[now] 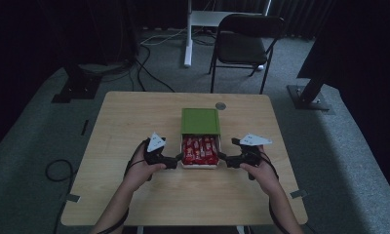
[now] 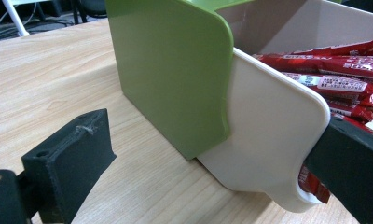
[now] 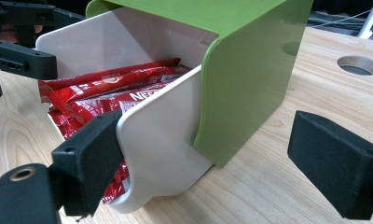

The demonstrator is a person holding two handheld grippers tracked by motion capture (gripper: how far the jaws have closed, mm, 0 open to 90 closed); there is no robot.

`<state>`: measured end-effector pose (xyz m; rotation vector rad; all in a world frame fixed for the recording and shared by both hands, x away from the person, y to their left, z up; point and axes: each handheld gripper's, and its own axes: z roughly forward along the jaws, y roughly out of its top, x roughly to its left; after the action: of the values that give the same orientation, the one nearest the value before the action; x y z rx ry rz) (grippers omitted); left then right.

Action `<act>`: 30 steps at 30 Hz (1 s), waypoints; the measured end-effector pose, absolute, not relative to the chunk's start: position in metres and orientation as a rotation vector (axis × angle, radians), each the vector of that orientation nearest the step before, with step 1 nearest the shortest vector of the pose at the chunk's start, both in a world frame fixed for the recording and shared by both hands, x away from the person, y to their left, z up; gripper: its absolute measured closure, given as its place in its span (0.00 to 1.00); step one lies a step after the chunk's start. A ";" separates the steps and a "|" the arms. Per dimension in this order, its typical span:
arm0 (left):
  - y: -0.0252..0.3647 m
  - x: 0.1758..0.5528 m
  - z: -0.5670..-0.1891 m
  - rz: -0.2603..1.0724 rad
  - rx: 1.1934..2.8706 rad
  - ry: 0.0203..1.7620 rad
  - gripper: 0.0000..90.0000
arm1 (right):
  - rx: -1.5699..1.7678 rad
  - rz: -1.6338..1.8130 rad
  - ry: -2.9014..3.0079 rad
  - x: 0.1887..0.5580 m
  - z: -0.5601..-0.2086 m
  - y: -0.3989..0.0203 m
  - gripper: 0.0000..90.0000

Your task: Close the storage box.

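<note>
A green box sleeve (image 1: 200, 120) lies mid-table with a white drawer (image 1: 200, 166) pulled out toward me. The drawer holds several red snack bars (image 1: 200, 150). My left gripper (image 1: 176, 160) is open at the drawer's left front corner. In the left gripper view the white drawer wall (image 2: 268, 140) stands between the jaws of the left gripper (image 2: 212, 172), and the snack bars (image 2: 334, 70) lie behind it. My right gripper (image 1: 223, 157) is open at the right front corner. In the right gripper view the drawer wall (image 3: 161, 140) sits between the jaws of the right gripper (image 3: 212, 168), beside the green sleeve (image 3: 250, 79).
A round hole (image 1: 220, 106) is cut in the wooden table (image 1: 134, 122) behind the box. A dark chair (image 1: 244, 41) and a white desk leg (image 1: 188, 34) stand beyond the table. Cables (image 1: 149, 73) run over the grey floor, with black stand feet at both sides.
</note>
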<state>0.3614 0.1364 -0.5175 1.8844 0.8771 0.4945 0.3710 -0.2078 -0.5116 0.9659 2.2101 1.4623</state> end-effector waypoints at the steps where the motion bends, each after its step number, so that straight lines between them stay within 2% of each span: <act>1: 0.136 0.361 -0.517 0.495 1.884 0.877 0.04 | 0.966 1.461 2.209 0.371 -0.512 -0.208 0.12; 30: 0.135 0.371 -0.516 0.518 1.890 0.883 0.04 | 1.001 1.460 2.171 0.383 -0.512 -0.203 0.12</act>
<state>0.3713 0.1351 -0.5162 1.8900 0.8830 0.5180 0.3825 -0.2032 -0.5117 1.0015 2.1707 1.4600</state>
